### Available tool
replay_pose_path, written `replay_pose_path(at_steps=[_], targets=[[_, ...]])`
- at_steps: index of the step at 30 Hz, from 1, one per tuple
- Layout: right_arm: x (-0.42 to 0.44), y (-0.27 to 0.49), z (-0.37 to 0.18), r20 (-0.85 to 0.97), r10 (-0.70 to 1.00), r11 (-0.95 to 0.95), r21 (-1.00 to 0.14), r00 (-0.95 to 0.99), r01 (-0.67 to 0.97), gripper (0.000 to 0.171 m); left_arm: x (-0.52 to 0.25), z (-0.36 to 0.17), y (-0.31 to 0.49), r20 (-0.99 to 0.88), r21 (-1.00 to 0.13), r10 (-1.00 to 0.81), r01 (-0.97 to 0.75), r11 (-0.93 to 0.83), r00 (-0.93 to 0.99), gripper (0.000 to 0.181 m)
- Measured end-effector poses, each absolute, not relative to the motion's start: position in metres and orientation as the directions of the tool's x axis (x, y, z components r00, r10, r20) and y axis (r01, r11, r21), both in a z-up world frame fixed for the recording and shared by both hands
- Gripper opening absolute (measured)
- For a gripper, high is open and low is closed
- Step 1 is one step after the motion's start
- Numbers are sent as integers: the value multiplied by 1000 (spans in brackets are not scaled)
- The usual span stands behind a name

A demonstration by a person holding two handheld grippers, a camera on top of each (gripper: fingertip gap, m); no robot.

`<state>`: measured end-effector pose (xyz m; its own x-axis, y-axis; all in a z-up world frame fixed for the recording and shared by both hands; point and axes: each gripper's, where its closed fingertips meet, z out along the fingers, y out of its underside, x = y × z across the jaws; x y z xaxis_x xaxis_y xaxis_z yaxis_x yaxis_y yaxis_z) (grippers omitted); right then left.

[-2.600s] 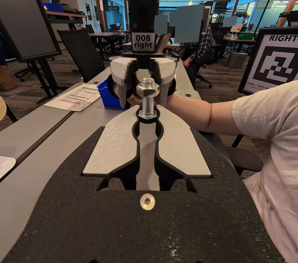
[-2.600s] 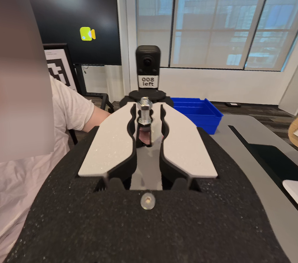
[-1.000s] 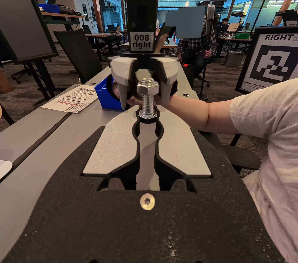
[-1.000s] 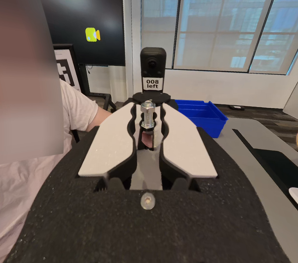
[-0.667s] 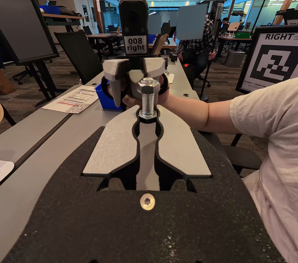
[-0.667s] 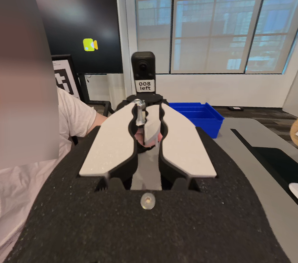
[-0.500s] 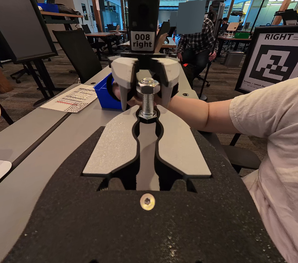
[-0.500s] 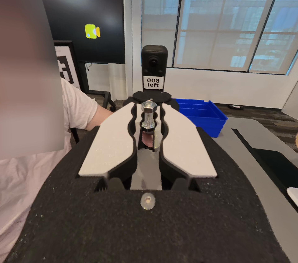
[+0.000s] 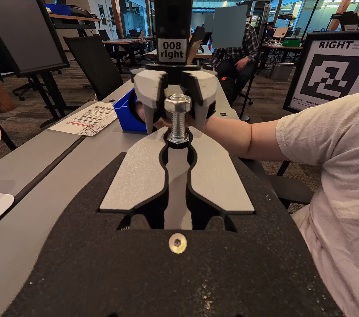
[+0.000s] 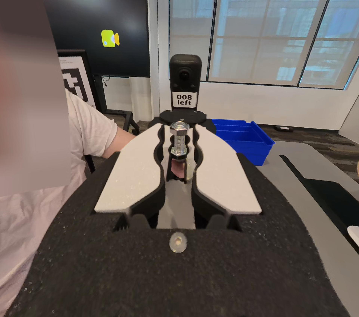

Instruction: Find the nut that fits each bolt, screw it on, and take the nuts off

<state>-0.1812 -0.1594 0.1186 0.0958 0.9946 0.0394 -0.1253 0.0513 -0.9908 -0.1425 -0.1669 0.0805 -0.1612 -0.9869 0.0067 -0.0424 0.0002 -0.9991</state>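
A silver bolt stands upright between the two grippers. My left gripper is shut on the bolt's lower hex end. A hex nut sits at the top end of the thread. My right gripper faces the left one, and its jaws straddle the nut with a small gap on each side. In the left wrist view the right gripper's fingers hang either side of the nut. The left gripper shows under the bolt in the right wrist view.
A blue bin stands on the grey table just behind the grippers. A printed sheet lies to its left. The person's forearm reaches in from the right. Framed marker signs and chairs stand around. The tips of one gripper are about 5 cm away from the tips of the other.
The right gripper has shifted very slightly around the nut. The bolt and the left gripper have stayed where they were.
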Motion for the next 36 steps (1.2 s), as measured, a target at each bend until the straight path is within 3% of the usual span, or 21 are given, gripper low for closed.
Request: replay_pose_path(at_steps=[8,12,19,26,36], targets=[[-165,-142,121,12,986,40,-985,168,-166,23,-145,85,-167,6,-1000,-987,-30,-1,-158,14],[-167,-153,128,4,995,24,-979,96,-200,24,-144,82,-168,-2,-999,-987,-41,8,-159,14],[-180,-157,118,67,990,82,-990,124,-118,26,-142,81,-171,-3,-999,-986,-43,11,-164,14],[-165,-150,126,-13,995,8,-980,103,-199,24,-144,83,-169,-2,-999,-987,-38,9,-159,14],[-171,-156,125,41,993,59,-985,112,-163,25,-143,84,-172,-6,-999,-986,-33,12,-166,14]])
